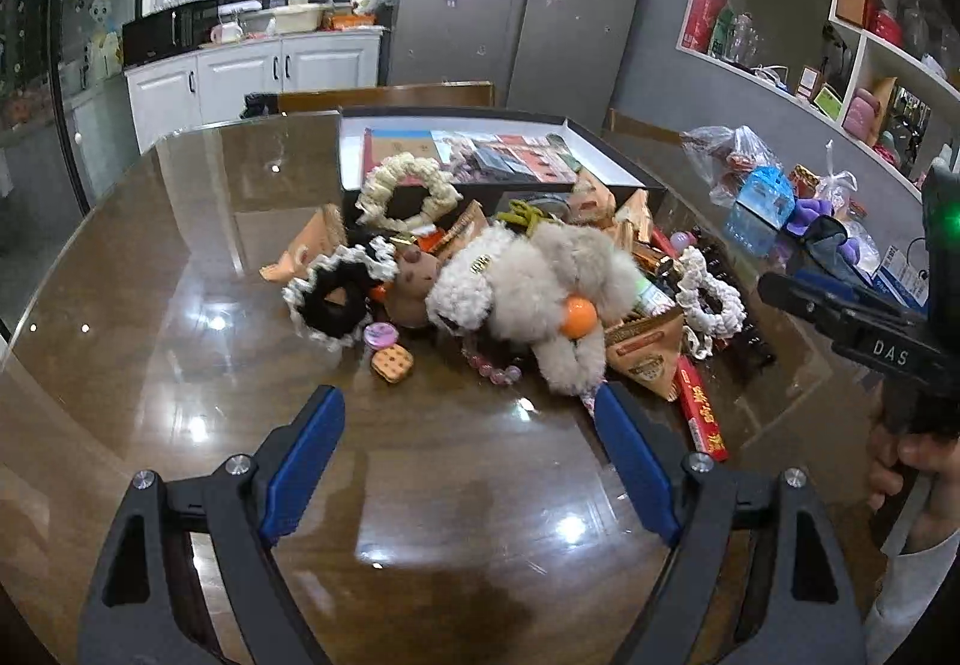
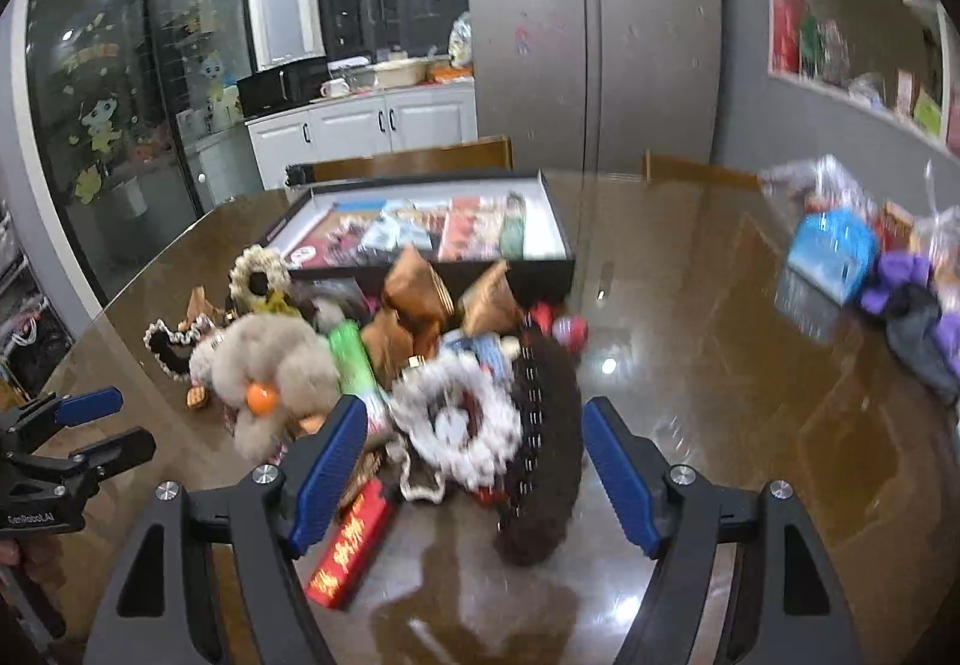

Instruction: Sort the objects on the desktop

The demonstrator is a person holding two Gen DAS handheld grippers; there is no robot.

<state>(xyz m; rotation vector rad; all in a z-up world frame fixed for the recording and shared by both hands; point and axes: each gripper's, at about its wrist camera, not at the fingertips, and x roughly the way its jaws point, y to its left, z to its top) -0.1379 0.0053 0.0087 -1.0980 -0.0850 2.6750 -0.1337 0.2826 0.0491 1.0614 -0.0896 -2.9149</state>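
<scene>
Glossy brown table (image 1: 180,365); the right gripper (image 1: 774,284) body reads "DAS".

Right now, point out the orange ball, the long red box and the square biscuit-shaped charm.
orange ball (image 1: 579,317): left wrist view, its centre.
long red box (image 1: 701,413): left wrist view, mid-length of top face.
square biscuit-shaped charm (image 1: 392,363): left wrist view, its face.

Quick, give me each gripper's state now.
Left gripper: open, holding nothing.
Right gripper: open, holding nothing.

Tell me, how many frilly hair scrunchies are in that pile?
3 in plain view: a cream scrunchie by the box, a black white-edged scrunchie at the left, a white scrunchie at the right. More may be buried.
</scene>
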